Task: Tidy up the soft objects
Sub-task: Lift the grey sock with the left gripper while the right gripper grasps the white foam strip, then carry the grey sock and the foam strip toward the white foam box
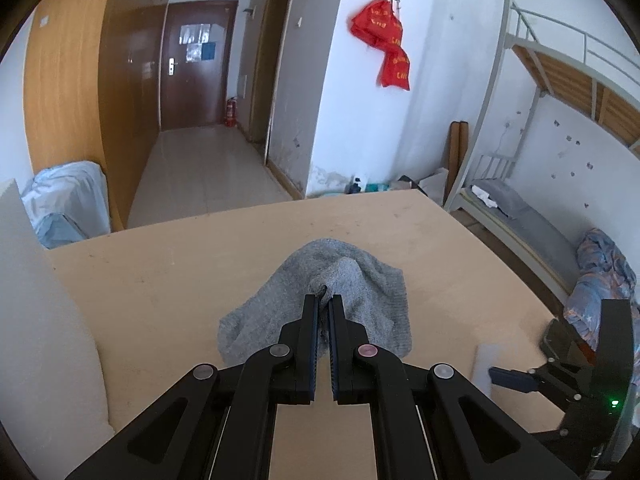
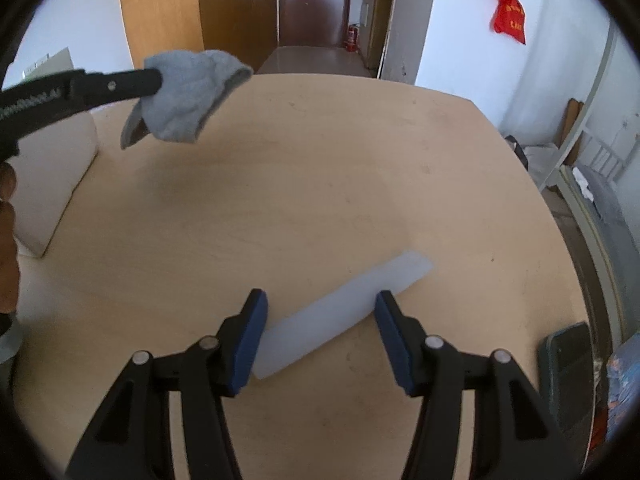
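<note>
A grey knitted sock [image 1: 360, 276] hangs bunched from my left gripper [image 1: 323, 299], whose jaws are shut on a fold of it. In the right wrist view the same sock [image 2: 192, 96] dangles clear above the tan table [image 2: 320, 160], far left, at the left gripper's tip [image 2: 158, 78]. A pale white soft strip [image 2: 404, 274] lies flat and diagonal on the table. My right gripper [image 2: 320, 296] straddles it with the blue pads at its two edges and no visible squeeze. From the left wrist, that gripper [image 1: 508, 378] shows at the right edge beside the blurred strip [image 1: 484, 364].
A white foam block [image 2: 52, 184] stands on the table's left side, also seen as the block [image 1: 40, 320]. A dark flat phone-like object [image 2: 568, 368] lies at the table's right edge. A hand [image 2: 6, 240] shows at far left. A bunk bed [image 1: 540, 220] stands beyond the table.
</note>
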`<control>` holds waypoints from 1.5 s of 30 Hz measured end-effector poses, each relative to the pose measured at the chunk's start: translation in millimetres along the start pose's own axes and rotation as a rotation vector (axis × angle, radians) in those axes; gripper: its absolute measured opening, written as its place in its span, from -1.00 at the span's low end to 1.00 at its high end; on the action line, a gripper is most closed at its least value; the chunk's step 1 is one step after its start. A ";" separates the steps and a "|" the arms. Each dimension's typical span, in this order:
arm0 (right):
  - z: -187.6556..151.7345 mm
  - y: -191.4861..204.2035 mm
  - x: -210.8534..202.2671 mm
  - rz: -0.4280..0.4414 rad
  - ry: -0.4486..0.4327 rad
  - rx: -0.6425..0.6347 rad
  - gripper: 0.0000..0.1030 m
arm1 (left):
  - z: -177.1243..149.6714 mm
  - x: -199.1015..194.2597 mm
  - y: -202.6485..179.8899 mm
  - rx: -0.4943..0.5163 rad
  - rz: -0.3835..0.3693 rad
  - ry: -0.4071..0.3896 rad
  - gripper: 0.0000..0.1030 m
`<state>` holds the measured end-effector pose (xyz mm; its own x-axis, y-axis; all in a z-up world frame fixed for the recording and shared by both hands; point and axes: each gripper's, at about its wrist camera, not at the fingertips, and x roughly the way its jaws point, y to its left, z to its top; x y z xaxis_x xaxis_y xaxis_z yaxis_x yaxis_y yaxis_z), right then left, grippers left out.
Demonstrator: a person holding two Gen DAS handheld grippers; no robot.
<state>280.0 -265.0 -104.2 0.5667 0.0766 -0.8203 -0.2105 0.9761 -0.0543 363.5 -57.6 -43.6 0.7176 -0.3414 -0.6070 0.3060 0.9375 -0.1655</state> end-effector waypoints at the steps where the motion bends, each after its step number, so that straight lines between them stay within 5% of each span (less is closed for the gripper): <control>1: 0.2 -0.8 -0.4 -0.009 -0.002 0.002 -0.04 | -0.8 -2.2 0.6 -0.003 0.002 -0.001 -0.90; 8: 0.3 -3.5 -3.9 -0.020 -0.020 -0.001 -0.44 | 2.9 -17.8 7.8 -0.028 0.004 -0.020 -0.90; 11: 0.8 -4.1 -10.0 -0.026 -0.043 -0.001 -0.85 | 3.1 -24.9 6.5 -0.025 0.017 -0.031 -0.90; 18: -0.7 -8.7 -14.5 0.038 -0.051 0.023 -0.86 | 2.2 -39.9 -1.2 -0.025 0.023 -0.053 -0.91; 45: -12.7 13.6 -84.7 0.075 -0.208 -0.014 -0.85 | -27.0 -101.9 -5.7 -0.052 0.039 -0.090 -0.90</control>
<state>219.0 -260.8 -42.7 0.7007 0.1908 -0.6875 -0.2684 0.9633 -0.0062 271.7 -26.4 -1.8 0.7824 -0.3069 -0.5419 0.2453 0.9517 -0.1848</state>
